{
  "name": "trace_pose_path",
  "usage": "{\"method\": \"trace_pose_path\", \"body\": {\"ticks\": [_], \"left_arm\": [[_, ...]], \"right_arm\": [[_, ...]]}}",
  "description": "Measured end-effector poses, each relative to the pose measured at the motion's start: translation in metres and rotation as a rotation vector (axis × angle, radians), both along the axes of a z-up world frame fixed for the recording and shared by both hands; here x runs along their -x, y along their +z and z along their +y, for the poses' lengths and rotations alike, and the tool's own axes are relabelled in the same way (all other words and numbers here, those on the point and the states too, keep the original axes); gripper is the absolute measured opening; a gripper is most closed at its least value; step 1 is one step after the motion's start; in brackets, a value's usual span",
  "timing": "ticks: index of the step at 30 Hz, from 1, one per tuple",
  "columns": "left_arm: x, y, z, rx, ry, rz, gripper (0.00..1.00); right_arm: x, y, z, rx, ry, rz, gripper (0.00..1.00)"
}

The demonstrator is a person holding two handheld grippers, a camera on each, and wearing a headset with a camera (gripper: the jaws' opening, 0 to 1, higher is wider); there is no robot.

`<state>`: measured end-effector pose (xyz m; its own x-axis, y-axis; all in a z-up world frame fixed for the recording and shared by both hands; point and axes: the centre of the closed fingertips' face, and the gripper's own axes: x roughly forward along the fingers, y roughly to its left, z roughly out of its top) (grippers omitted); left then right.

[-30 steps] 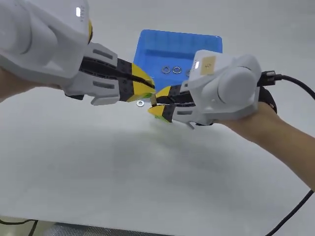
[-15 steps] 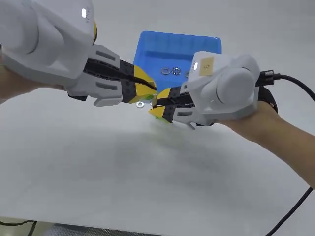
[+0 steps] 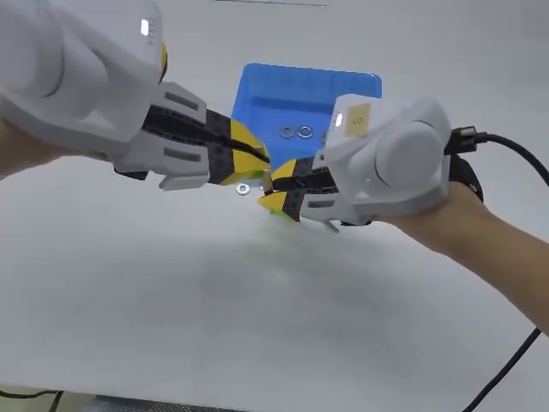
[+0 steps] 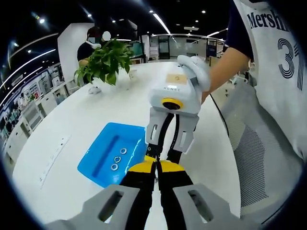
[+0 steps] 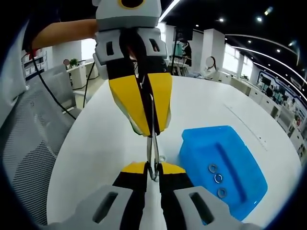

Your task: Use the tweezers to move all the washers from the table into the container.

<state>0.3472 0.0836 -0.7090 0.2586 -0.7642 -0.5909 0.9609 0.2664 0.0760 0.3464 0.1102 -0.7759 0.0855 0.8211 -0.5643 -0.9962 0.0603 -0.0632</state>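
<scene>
White table (image 3: 257, 300): a broad, plain surface that carries the container and one loose washer. It also spreads under both tools in the left gripper view (image 4: 67, 120) and the right gripper view (image 5: 91, 143).

Left gripper (image 3: 259, 161): a white body with black and yellow jaws, reaching in from the left of the head view. Its jaws are pressed together (image 4: 156, 165) on the upper part of the tweezers. In the right gripper view it hangs tip-down (image 5: 151, 132).

Right gripper (image 3: 268, 187): it comes in from the right and meets the left gripper tip to tip, just in front of the container. Its jaws are drawn in (image 5: 153, 168) on the lower end of the tweezers. The left gripper view faces it head-on (image 4: 160, 157).

Blue container (image 3: 283, 94): a shallow rectangular tray on the table just beyond the two sets of tips, also seen at (image 4: 98, 148) and (image 5: 201, 143).

Tweezers (image 5: 152, 153): thin bare metal spanning the short gap from one gripper's tips to the other's. In the head view only a small glint shows (image 3: 267, 178).

Washers in the container (image 3: 296, 131): three small metal rings in a row on the tray floor (image 4: 117, 159) (image 5: 218, 178).

Washer on the table (image 3: 244, 188): a single ring lying flat just beside the gripper tips, outside the container and near its front edge (image 5: 161, 158).
</scene>
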Motion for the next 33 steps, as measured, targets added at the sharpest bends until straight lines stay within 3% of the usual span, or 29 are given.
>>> {"method": "trace_pose_path", "body": {"ticks": [10, 20, 27, 33], "left_arm": [[0.006, 0.023, 0.0, -0.014, -0.012, -0.041, 0.06], [0.005, 0.052, -0.003, 0.005, -0.025, -0.098, 0.06], [-0.004, 0.075, -0.003, 0.016, -0.038, -0.153, 0.06], [-0.02, 0.082, -0.004, 0.014, -0.055, -0.185, 0.06]], "right_arm": [[0.004, 0.024, -0.001, -0.02, 0.013, -0.04, 0.1], [-0.003, 0.053, -0.002, -0.039, 0.002, -0.098, 0.1], [-0.015, 0.075, -0.002, -0.062, -0.011, -0.141, 0.1], [-0.033, 0.083, -0.002, -0.064, -0.029, -0.176, 0.1]]}}
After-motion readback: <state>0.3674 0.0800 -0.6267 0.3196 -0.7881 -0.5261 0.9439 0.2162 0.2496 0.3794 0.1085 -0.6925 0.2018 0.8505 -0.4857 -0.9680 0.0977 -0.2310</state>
